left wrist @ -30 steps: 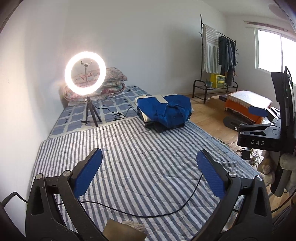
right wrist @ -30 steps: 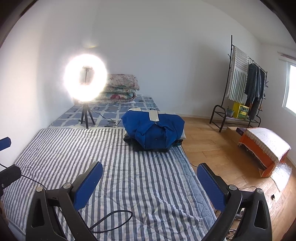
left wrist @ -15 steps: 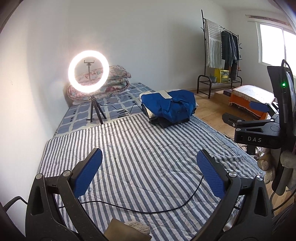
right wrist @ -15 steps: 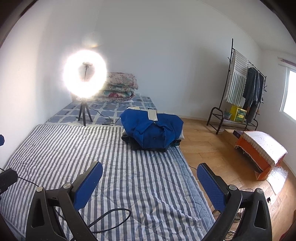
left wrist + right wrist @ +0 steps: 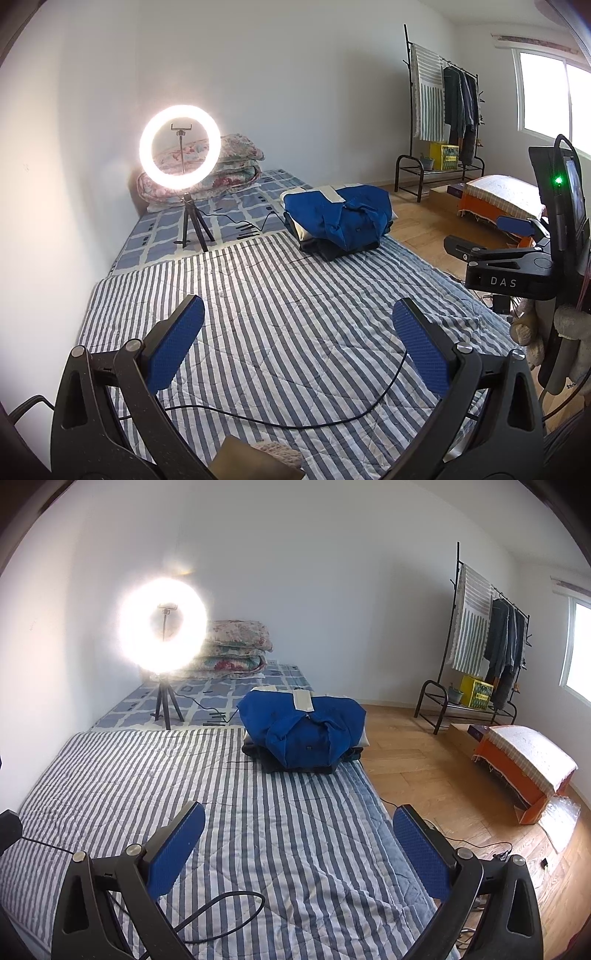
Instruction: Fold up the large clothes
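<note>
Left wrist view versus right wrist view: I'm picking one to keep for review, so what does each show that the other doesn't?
Only the left wrist view shows the right tool from outside, marked DAS, with a green light lit on its body.

Only the right wrist view shows the wooden floor beside the bed down to the near corner.

Both show their own tool open and empty, left and right, over the striped quilt, the blue garment on a pile, the ring light and the clothes rack.
</note>
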